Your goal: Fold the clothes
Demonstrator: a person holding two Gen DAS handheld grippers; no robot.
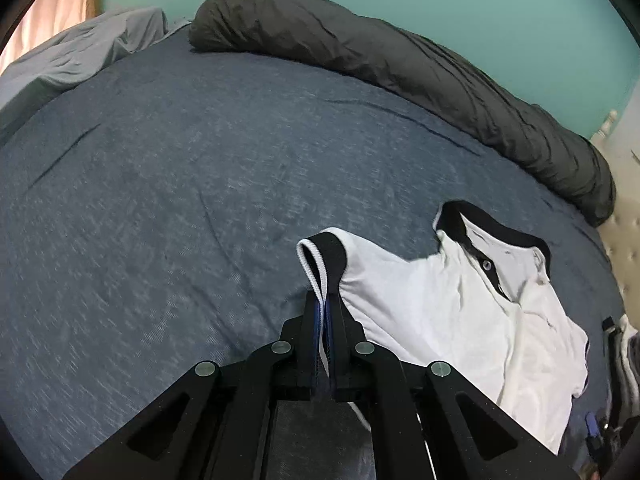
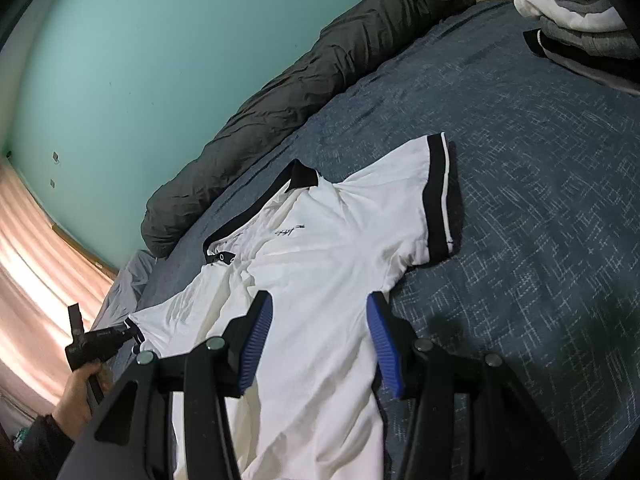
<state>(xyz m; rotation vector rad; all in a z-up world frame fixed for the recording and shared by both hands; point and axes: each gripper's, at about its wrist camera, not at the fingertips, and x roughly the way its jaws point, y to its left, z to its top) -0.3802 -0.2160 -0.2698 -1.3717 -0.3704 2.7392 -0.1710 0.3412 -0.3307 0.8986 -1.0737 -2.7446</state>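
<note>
Teal wall (image 2: 132,60) behind, blue bed sheet (image 1: 160,184) all over, one dark rolled duvet (image 1: 400,64) along the far edge. No containers anywhere. One white polo shirt (image 2: 320,248) spread flat mid-bed. Left gripper (image 1: 325,320) clamped tight on its black-banded sleeve cuff (image 1: 320,258). Right gripper (image 2: 320,340) spread wide, hovering over the shirt's lower body. One stack of folded clothes (image 2: 580,16) off in the corner.
</note>
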